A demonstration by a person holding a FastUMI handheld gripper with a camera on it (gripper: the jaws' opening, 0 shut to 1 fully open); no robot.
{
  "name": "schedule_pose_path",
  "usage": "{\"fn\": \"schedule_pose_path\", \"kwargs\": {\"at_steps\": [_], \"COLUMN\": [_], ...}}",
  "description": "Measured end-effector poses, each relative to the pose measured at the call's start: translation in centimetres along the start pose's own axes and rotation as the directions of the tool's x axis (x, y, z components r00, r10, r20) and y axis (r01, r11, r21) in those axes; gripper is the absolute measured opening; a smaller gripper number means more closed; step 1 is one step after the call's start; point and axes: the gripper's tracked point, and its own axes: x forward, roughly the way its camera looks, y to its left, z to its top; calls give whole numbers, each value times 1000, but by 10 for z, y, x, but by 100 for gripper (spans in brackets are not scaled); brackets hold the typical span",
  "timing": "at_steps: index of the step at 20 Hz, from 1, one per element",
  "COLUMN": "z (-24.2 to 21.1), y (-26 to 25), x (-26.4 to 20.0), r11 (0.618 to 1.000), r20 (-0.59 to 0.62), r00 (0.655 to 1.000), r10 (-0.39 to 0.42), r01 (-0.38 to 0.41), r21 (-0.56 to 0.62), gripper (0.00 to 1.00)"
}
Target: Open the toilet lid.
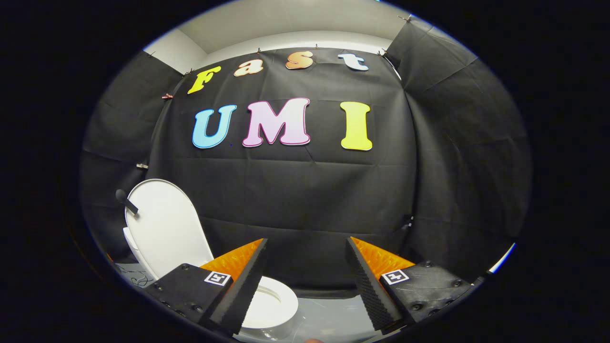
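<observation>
Toilet lid [164,226] upright behind seat [269,302], task seemingly done; gripper [305,281] spread wide, holding nothing.

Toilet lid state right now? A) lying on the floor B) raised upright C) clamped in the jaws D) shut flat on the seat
B: the toilet lid stands upright behind the seat, and the gripper hangs apart from it, jaws open on nothing.

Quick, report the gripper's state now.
Gripper: open, holding nothing; toilet lid already raised, off beside the left finger.
</observation>
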Motion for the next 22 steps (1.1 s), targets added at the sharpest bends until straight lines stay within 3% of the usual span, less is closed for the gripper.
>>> {"fn": "schedule_pose_path", "kwargs": {"at_steps": [5, 22], "z": [-3, -7], "y": [-9, -12], "x": [1, 9], "r11": [999, 998], "r20": [-9, -8], "r00": [999, 999], "r10": [-33, -43], "r01": [33, 42], "r21": [-32, -50], "gripper": [99, 99]}}
